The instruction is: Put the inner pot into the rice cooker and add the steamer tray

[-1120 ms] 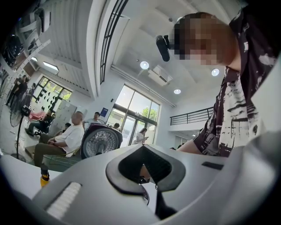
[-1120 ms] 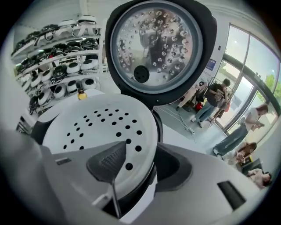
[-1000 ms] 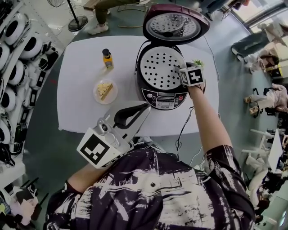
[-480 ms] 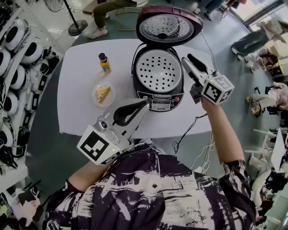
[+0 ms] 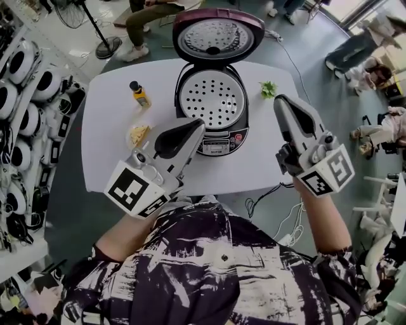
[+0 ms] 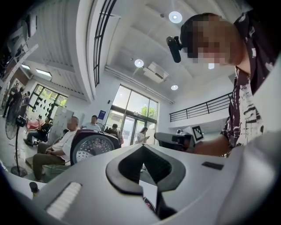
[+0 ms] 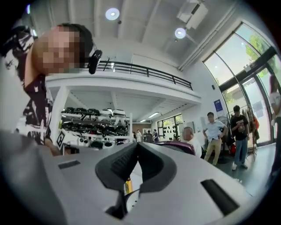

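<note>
White table in front of me, grey floor all round. Rice cooker stands at my 12 o'c, abt mid-table, w/ its lid swung open at the far side. Steamer tray, full of holes, sits in the cooker's mouth. Small bottle w/ dark cap is at 11 o'c, left of the cooker & apart from it. Plate w/ a wedge of food is at 10 o'c. Sprig of greens lies at 1 o'c on the table, right of the cooker. Black cable drops off the near edge at 5 o'c. Room: shelving w/ white round units along 9 o'c, fan stand far at 11, seated person beyond the table, more ppl at 2–3 o'c.

Inner pot: can't see it, the tray covers the whole well. My left claw hides part of the plate & clips the cooker's front-left corner. Panel print is too small to read.

Left claw is raised over the near-left table edge, tip aimed at 1 o'c; jaws together at the tips, nothing btwn them. Right claw is at the cooker's 4 o'c, clear of it, aimed at 12; jaws pressed together, empty.
</note>
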The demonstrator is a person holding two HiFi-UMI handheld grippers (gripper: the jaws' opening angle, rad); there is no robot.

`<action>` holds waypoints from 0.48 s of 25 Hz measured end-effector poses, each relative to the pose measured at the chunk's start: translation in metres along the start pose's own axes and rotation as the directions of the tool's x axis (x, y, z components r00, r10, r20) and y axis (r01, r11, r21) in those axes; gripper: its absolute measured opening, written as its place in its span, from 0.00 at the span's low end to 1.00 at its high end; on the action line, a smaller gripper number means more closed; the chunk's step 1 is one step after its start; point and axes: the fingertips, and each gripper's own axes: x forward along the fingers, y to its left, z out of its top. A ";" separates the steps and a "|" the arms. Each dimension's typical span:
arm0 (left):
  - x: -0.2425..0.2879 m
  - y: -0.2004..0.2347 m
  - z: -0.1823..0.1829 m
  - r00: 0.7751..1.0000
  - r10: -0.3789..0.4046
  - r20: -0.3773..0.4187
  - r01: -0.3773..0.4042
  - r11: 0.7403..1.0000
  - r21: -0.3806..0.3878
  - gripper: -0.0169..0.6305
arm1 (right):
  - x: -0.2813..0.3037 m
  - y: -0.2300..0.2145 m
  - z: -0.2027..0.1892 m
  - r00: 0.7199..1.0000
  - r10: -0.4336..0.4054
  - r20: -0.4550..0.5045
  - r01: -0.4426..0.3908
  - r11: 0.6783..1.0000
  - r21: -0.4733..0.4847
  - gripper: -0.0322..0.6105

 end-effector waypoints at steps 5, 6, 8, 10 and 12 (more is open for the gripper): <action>0.018 -0.008 -0.002 1.000 0.011 -0.024 -0.010 1.000 0.023 0.03 | -0.014 0.009 -0.034 0.998 -0.007 -0.067 0.007 1.000 -0.007 0.05; 0.021 -0.010 -0.002 1.000 0.010 -0.028 -0.010 1.000 0.026 0.03 | -0.016 0.008 -0.036 0.998 -0.012 -0.066 0.012 1.000 -0.005 0.05; 0.026 -0.014 -0.003 0.999 0.004 -0.034 -0.003 1.000 0.030 0.03 | -0.020 0.005 -0.037 0.998 -0.020 -0.062 0.020 1.000 -0.007 0.05; 0.031 -0.018 -0.003 0.999 0.000 -0.035 0.001 0.999 0.033 0.03 | -0.022 0.005 -0.038 0.998 -0.021 -0.062 0.020 1.000 -0.013 0.05; 0.033 -0.019 -0.003 0.999 0.002 -0.033 -0.001 0.999 0.035 0.03 | -0.023 0.005 -0.041 0.998 -0.016 -0.067 0.015 1.000 -0.017 0.04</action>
